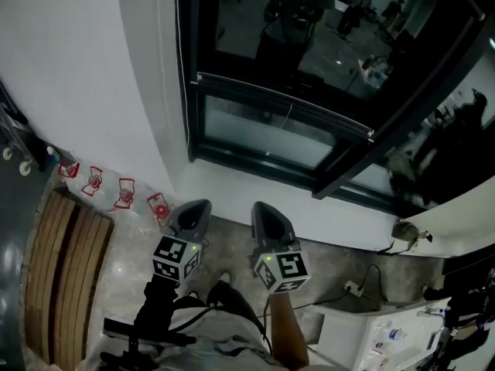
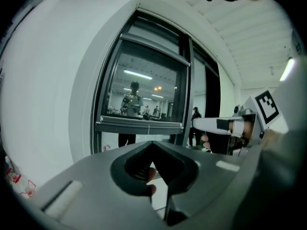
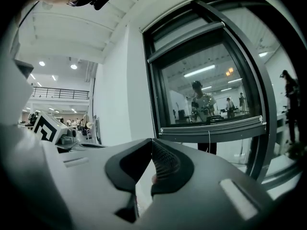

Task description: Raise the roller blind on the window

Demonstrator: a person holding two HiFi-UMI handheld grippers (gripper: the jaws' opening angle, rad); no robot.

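Observation:
The window [image 1: 309,68] has a dark frame and reflects the room. The roller blind's bottom bar [image 1: 286,105] hangs part-way down the glass, with a thin pull cord [image 1: 288,116] below its middle. A bead chain [image 1: 179,60] runs down the frame's left side. My left gripper [image 1: 193,205] and right gripper [image 1: 264,207] are side by side below the sill, both pointing at the window and away from blind and chain. The left gripper [image 2: 153,143] has its jaws together, empty, with the bar [image 2: 144,124] beyond. The right gripper [image 3: 151,140] is shut on nothing, facing the bar [image 3: 211,127].
Small red-labelled bottles [image 1: 124,193] stand on the floor along the white wall. A slatted wooden bench [image 1: 66,269] lies at the left. A power strip with cable [image 1: 352,287] and white equipment [image 1: 387,331] sit on the floor at the lower right.

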